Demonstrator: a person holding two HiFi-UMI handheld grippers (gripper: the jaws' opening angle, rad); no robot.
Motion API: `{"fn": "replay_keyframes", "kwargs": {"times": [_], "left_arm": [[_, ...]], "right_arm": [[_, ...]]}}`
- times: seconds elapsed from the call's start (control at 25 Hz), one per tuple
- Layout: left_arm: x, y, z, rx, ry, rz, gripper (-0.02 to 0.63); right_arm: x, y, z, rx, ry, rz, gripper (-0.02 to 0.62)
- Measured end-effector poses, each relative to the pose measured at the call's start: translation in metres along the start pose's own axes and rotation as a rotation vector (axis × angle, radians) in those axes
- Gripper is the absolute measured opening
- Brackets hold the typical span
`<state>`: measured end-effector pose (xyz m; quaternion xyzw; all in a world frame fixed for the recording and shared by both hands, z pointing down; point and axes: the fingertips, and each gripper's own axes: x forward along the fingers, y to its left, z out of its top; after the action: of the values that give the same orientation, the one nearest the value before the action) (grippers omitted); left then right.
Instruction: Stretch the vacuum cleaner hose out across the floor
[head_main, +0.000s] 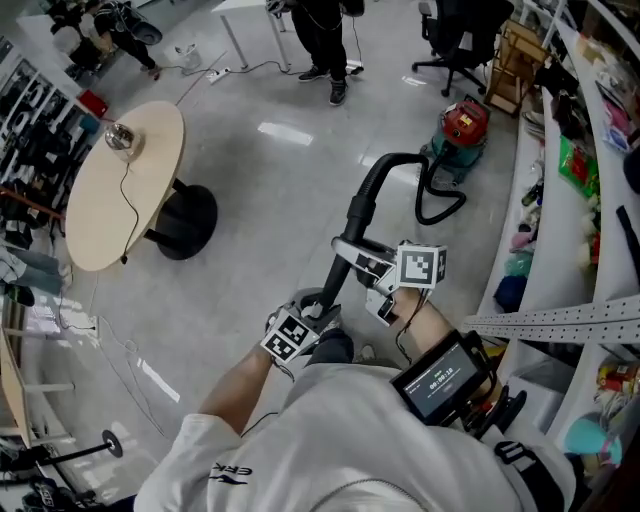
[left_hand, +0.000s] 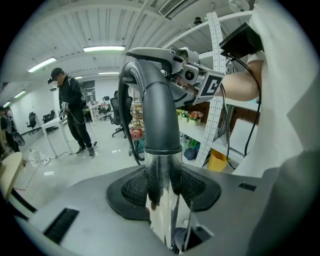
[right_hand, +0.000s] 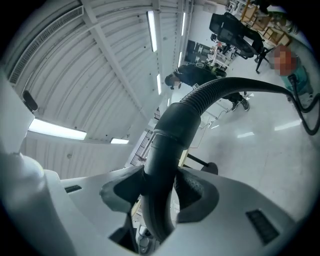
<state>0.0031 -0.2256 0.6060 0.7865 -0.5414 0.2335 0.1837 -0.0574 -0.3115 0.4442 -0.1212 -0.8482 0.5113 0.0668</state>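
Fingers (left_hand: 131, 187) of the left gripper (left_hand: 161, 186) are clamped on either side of the shiny metal tube (left_hand: 161, 215), a firm hold just below the dark curved handle (left_hand: 152, 95). Next along, the right gripper (right_hand: 159, 192) has its pads pinched on that handle's dark tube, just short of where the ribbed hose (right_hand: 220, 90) begins. So both tools carry the wand end, up off the floor (head_main: 270, 190) in front of the person. Follow the hose in the head view: it arches up, drops, and lies in a slack loop (head_main: 419, 200) just beside the red vacuum cleaner (head_main: 462, 125), near the shelving (head_main: 555, 230) on the right. My read: pick-up done, stretch barely begun. That loop has to be pulled straight and the hose laid along the floor, and the cleaner may roll after it if tugged hard.
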Motion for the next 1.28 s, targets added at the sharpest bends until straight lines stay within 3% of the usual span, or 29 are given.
{"fn": "replay_keyframes", "kwargs": {"times": [0.2,0.52,0.72,1.28], "left_arm": [[-0.025,-0.012,-0.015,-0.001,0.027,0.017,0.155],[-0.032,-0.015,-0.027,0.007,0.011,-0.034,0.155],[-0.05,-0.009,-0.039,0.014,-0.027,-0.09,0.155],[-0.154,0.022,-0.118,0.076,-0.064,-0.241,0.155]], "right_arm": [[0.001,0.005,-0.023,0.001,0.027,-0.023,0.189],[0.016,0.016,-0.038,0.0,-0.014,-0.017,0.189],[0.033,0.019,-0.049,-0.053,-0.057,-0.095,0.189],[0.118,0.047,-0.126,-0.051,-0.192,-0.235,0.189]]}}
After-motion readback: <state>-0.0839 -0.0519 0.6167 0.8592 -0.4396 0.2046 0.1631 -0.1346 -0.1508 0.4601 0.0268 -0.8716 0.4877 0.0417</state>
